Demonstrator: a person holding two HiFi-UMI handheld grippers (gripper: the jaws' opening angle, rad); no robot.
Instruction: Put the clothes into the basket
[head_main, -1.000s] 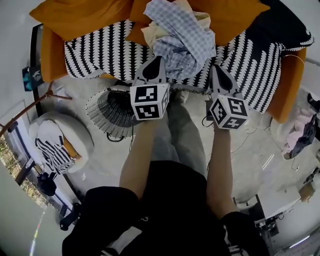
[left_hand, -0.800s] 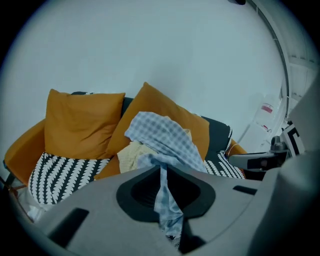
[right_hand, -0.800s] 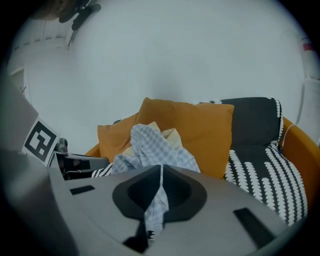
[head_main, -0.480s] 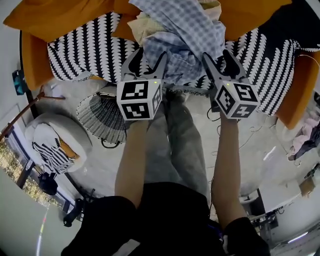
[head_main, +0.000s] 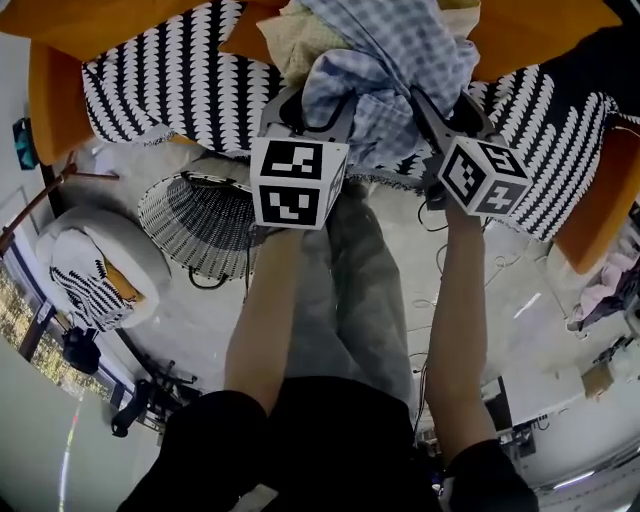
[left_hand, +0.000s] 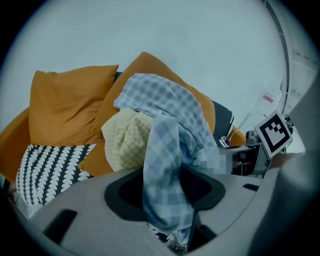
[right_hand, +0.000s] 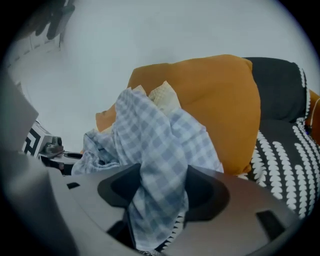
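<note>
Sofa (head_main: 170, 90) holds the clothes (head_main: 390, 60), basket (head_main: 165, 215) looks empty; my left gripper (head_main: 315, 105) and right gripper (head_main: 450, 100), jaws just flung wide, straddle them ungripped.

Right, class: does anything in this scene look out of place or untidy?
Yes: the blue checked shirt and a yellow checked garment lie crumpled in a heap on the sofa, not in the basket.

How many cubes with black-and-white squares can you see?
2. The left cube sits on the left tongs, the right cube on the right tongs, both near the checked clothes. None seems hidden.
</note>
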